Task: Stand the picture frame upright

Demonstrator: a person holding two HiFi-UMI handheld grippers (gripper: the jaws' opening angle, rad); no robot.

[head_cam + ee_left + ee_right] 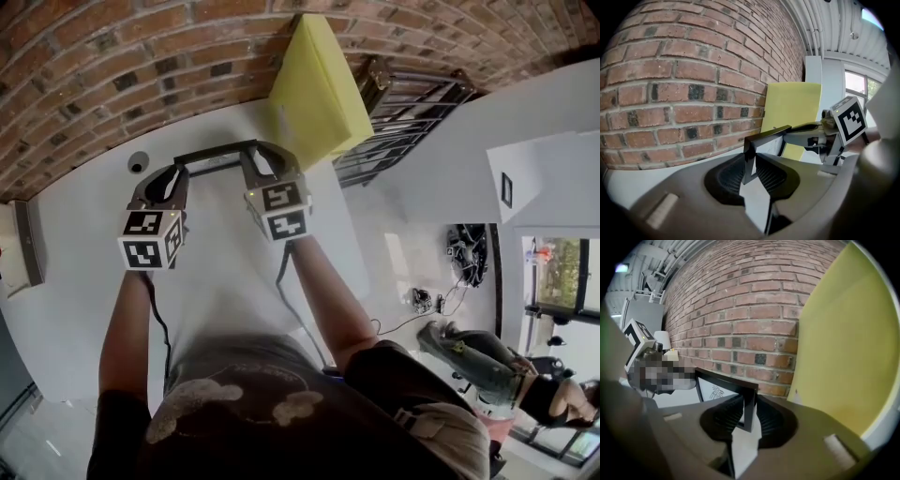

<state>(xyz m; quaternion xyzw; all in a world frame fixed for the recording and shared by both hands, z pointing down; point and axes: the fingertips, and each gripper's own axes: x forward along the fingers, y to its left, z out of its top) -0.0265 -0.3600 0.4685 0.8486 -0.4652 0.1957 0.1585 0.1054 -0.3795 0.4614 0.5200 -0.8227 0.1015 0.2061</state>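
Observation:
A black picture frame (215, 157) with a white picture stands on edge over the white table (84, 309), facing the brick wall. My left gripper (175, 174) is shut on its left end and my right gripper (254, 167) on its right end. In the left gripper view the frame's corner (750, 157) sits pinched between the ribbed pads of my left gripper (751, 165), with the right gripper (820, 136) at the frame's far end. In the right gripper view my right gripper (747, 411) clamps the frame's side bar (749, 404). Whether the frame's lower edge touches the table is hidden.
A yellow board (314, 89) leans against the brick wall (112, 66) just right of the frame. A black metal rack (412, 108) stands beyond the table's right edge. A small round grey thing (138, 161) lies left of the frame, and a pale block (23, 246) at the table's left edge.

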